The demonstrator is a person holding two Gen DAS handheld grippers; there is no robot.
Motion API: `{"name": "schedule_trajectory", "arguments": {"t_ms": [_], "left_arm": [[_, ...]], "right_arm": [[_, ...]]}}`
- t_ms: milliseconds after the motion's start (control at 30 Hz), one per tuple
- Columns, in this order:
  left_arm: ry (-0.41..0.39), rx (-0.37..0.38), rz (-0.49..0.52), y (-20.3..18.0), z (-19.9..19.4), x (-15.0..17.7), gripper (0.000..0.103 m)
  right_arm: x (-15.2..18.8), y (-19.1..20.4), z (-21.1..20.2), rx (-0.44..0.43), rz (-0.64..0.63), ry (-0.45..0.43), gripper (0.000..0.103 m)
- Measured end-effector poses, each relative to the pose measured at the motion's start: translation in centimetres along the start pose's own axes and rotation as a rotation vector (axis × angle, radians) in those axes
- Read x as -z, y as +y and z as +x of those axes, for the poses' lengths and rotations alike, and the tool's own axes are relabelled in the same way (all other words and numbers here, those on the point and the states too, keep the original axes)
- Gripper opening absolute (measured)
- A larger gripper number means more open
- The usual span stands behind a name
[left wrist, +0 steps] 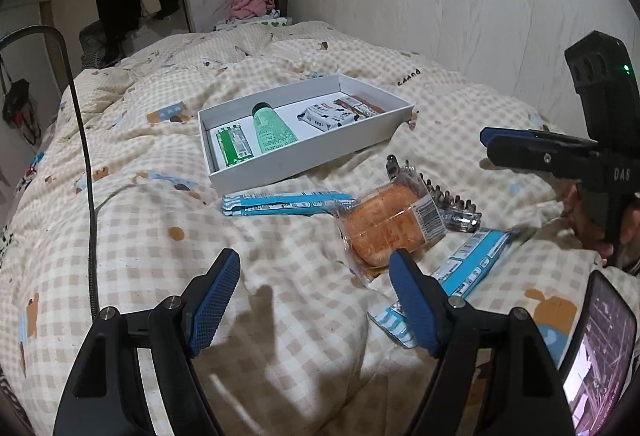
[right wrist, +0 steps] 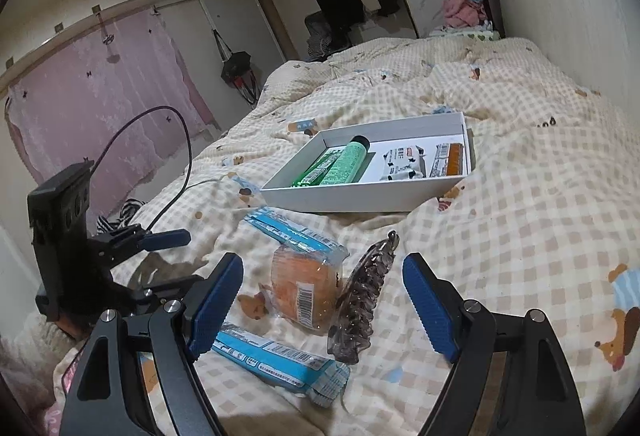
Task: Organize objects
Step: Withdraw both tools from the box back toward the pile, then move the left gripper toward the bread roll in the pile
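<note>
Bedroom; work surface is a checked quilt (right wrist: 520,236) spread over the bed, soft and uneven. Nearest, the left gripper (left wrist: 316,300) and right gripper (right wrist: 320,304) both stand released, jaws wide, nothing between them. Just beyond lie the loose items: a blue packet (right wrist: 280,360), a wrapped orange bun (right wrist: 304,292), a clear hair claw (right wrist: 364,300) touching the bun's wrapper, and a second blue packet (right wrist: 296,232). Farther on, the white box (right wrist: 360,200) already holds a green tube (right wrist: 344,164) and several packets — labels unreadable. Judged step: approach for the next pick, probably the claw or bun. It calls for a low, square closing.
</note>
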State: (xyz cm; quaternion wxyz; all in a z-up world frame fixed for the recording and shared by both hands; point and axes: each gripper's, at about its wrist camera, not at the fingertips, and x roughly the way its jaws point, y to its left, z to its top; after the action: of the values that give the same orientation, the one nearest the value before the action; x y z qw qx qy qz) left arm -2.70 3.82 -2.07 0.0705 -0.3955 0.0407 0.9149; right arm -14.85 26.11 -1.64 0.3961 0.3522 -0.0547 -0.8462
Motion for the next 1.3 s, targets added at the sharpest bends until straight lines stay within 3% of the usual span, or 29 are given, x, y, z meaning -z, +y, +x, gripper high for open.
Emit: {"name": "schedule_trajectory", "arguments": {"t_ms": [200,300,867,1133,1300], "left_arm": [[0.089,-0.069,0.025,-0.3,2.0,0.0,0.080],[0.124,-0.067,0.046,-0.6,2.8,0.1,0.080],[0.163,-0.068,0.044,-0.5,3.3,0.2,0.080],[0.225,-0.068,0.021,-0.2,4.1,0.6,0.080],[0.216,-0.063,0.024,-0.3,4.0,0.6,0.079]], "right_arm": [[0.0,-1.7,0.2,-0.033,0.083,0.006,0.083],[0.0,-1.8,0.1,-0.034,0.090,0.005,0.083],[0.1,-2.0,0.0,-0.041,0.105,-0.003,0.083],[0.1,-2.0,-0.1,-0.043,0.106,-0.004,0.083],[0.1,-2.0,-0.1,-0.042,0.106,-0.004,0.083]]}}
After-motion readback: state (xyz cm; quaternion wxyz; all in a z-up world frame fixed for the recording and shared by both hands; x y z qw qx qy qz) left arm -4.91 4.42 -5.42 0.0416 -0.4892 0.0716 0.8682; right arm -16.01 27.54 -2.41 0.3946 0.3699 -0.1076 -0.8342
